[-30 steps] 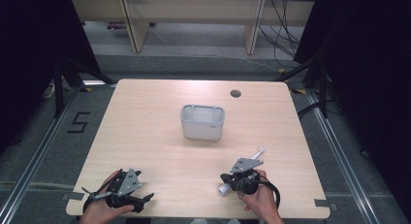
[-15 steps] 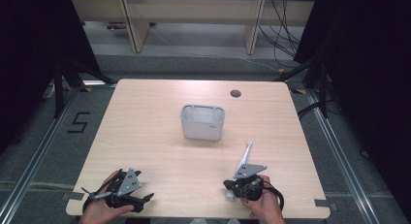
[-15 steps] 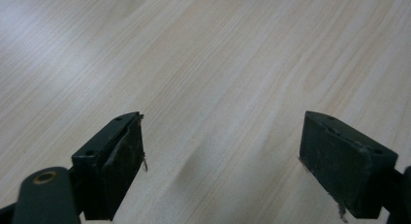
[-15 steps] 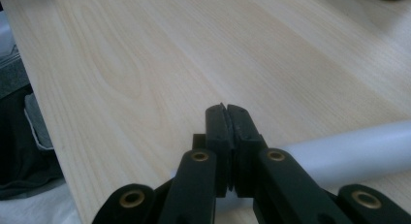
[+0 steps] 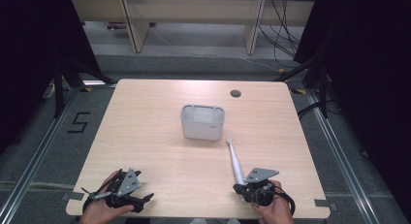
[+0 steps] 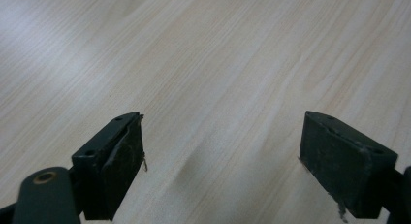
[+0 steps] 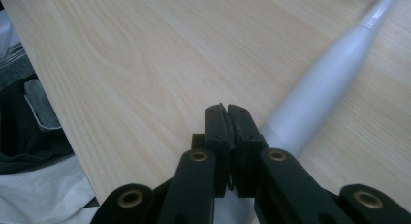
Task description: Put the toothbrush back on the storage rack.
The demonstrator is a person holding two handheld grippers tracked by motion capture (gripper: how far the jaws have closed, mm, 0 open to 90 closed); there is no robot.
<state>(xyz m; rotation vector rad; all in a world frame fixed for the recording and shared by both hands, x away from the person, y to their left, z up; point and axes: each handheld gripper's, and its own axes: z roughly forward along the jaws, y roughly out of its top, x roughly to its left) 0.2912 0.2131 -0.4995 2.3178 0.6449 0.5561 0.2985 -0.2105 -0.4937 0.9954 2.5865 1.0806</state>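
- My right tongs (image 7: 228,112) have their jaws pressed together with no gap I can make out. The white wand (image 7: 315,93) lies just beside them on the desk (image 7: 145,64). Its thick end disappears under the jaws, so I cannot tell whether they pinch it.
- From the high view, those right tongs (image 5: 238,189) sit at the desk's near edge. The white wand (image 5: 235,161) slants away from them toward the middle.
- My left tongs (image 6: 220,161) are spread wide, with bare wood between the two pads and nothing held.
- In the high view the left tongs (image 5: 145,199) rest near the front left corner, well apart from the right pair.
- The wand's thin tip ends near the grey tub (image 5: 202,121), just short of its right front corner.
- The tub stands upright at the desk's centre, with open wood on every side of it.
- A small round hole (image 5: 235,93) sits near the far edge, to the right.
- The desk (image 5: 145,132) has wide bare stretches left of the tub and between my two hands.
- In the right gripper view the desk edge runs close by on the left, with dark cloth and something white below it.
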